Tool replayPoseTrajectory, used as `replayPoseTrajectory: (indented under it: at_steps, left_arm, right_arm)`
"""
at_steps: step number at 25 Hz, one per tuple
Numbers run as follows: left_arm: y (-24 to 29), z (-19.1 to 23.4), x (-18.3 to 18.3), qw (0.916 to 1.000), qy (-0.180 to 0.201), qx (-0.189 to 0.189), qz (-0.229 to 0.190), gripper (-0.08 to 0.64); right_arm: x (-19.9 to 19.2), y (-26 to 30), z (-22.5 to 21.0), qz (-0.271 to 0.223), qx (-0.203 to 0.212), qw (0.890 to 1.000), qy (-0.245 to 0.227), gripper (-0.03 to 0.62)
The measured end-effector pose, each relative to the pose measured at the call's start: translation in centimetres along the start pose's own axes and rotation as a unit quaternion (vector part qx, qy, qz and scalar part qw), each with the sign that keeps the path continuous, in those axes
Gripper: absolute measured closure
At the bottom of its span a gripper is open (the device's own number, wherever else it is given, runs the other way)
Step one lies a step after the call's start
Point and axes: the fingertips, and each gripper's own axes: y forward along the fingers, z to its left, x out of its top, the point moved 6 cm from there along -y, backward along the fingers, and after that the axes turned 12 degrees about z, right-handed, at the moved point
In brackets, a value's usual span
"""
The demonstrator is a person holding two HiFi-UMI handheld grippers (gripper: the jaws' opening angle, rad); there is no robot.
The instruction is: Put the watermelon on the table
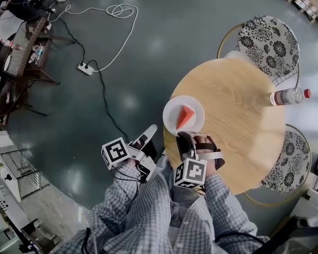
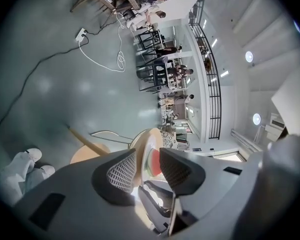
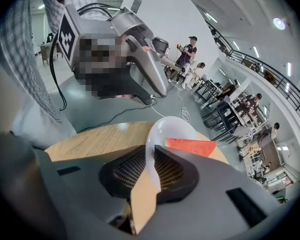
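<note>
A red watermelon slice (image 1: 184, 117) lies on a white plate (image 1: 172, 107) at the near left edge of the round wooden table (image 1: 238, 131). My right gripper (image 1: 191, 141) is shut on the plate's near rim. In the right gripper view the rim (image 3: 151, 171) runs between the dark pads, with the slice (image 3: 190, 146) beyond. My left gripper (image 1: 148, 133) hangs open just off the table's left edge, apart from the plate. In the left gripper view the jaws (image 2: 147, 156) stand wide with nothing between the pads. The plate (image 2: 141, 151) and slice (image 2: 152, 164) show farther off through the gap.
A plastic bottle (image 1: 289, 96) lies on the table's right side. Two chairs with floral cushions (image 1: 269, 41) (image 1: 292, 160) stand behind and to the right of the table. A power strip with cables (image 1: 86, 67) lies on the grey floor, and a rattan table (image 1: 26, 52) stands far left.
</note>
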Motion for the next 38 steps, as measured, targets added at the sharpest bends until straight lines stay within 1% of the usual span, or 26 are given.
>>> replayPoseTrajectory:
  at_steps: [3,5,7,9,11,12,13,15,17,19,20,22,25,26,27,29,31,34,36,38]
  left_arm:
    - [-0.3,0.1,-0.4,0.9999,-0.009,-0.005,-0.004,0.411]
    - [-0.5,0.3,-0.4,0.9999,-0.01,-0.001,-0.005,0.413]
    - [-0.7,0.5,-0.4,0.9999,-0.004,0.009,-0.003,0.413]
    - [-0.7,0.3,-0.4,1.0,-0.004,0.001,-0.003,0.413]
    - [-0.6,0.0,-0.5,0.9999,-0.003,-0.01,-0.002,0.413]
    - [-0.7,-0.1,-0.5,0.9999,-0.003,-0.011,-0.002,0.413]
    - [-0.8,-0.1,-0.5,0.9999,-0.002,-0.011,-0.003,0.413]
    - [-1.0,0.1,-0.5,0.9999,-0.001,-0.011,-0.004,0.413]
    - [-1.3,0.2,-0.5,1.0,0.001,-0.008,-0.005,0.413]
    - [-1.6,0.2,-0.6,1.0,0.005,-0.003,-0.003,0.413]
    - [-1.7,0.0,-0.7,1.0,0.006,-0.007,-0.003,0.413]
    - [-1.8,-0.5,-1.0,0.9997,0.012,-0.021,-0.001,0.413]
    - [-1.9,-1.5,-1.5,0.9986,0.036,-0.037,0.009,0.416]
    - [-1.9,-1.9,-1.6,0.9982,0.044,-0.04,0.012,0.437]
    - [-1.9,-2.3,-1.7,0.9976,0.051,-0.044,0.016,0.473]
    - [-1.8,-3.3,-2.0,0.9961,0.072,-0.045,0.025,0.542]
    - [-1.9,-4.2,-2.3,0.9935,0.102,-0.036,0.038,0.552]
    - [-1.6,-5.7,-2.9,0.9893,0.131,-0.033,0.055,0.553]
    - [-1.3,-7.0,-3.2,0.9864,0.146,-0.042,0.064,0.554]
    - [-0.8,-8.6,-3.6,0.9841,0.151,-0.065,0.068,0.554]
  right_arm:
    - [-0.1,0.4,0.0,0.004,0.015,1.0,0.004,0.535]
    - [0.0,0.5,-0.1,0.002,0.03,0.999,0.015,0.534]
    - [-0.1,0.5,-0.3,-0.003,0.046,0.998,0.035,0.532]
    - [-0.2,0.5,-0.4,-0.014,0.064,0.995,0.071,0.532]
    - [-0.4,0.4,-0.7,-0.031,0.089,0.987,0.129,0.532]
    - [-0.4,0.3,-0.8,-0.04,0.103,0.981,0.161,0.528]
    - [-0.4,0.3,-0.9,-0.048,0.117,0.974,0.19,0.51]
    - [-0.5,0.2,-0.9,-0.063,0.136,0.96,0.235,0.486]
    - [-0.6,0.0,-1.0,-0.076,0.143,0.951,0.265,0.486]
    - [-0.7,-0.5,-1.3,-0.09,0.14,0.942,0.292,0.486]
    - [-0.8,-0.8,-1.5,-0.101,0.135,0.936,0.309,0.488]
    - [-0.8,-1.8,-2.0,-0.127,0.126,0.922,0.343,0.488]
    - [-1.3,-3.3,-2.5,-0.165,0.131,0.901,0.38,0.491]
    - [-1.7,-3.6,-2.7,-0.172,0.127,0.894,0.395,0.502]
    - [-2.1,-4.1,-2.9,-0.179,0.119,0.886,0.412,0.532]
    - [-2.8,-5.1,-3.4,-0.194,0.105,0.867,0.448,0.573]
    - [-3.4,-6.4,-3.6,-0.206,0.097,0.848,0.478,0.584]
    - [-4.4,-8.1,-3.8,-0.225,0.091,0.824,0.511,0.584]
    - [-5.1,-9.2,-4.0,-0.243,0.094,0.803,0.536,0.584]
    - [-5.9,-10.4,-4.3,-0.263,0.095,0.777,0.563,0.584]
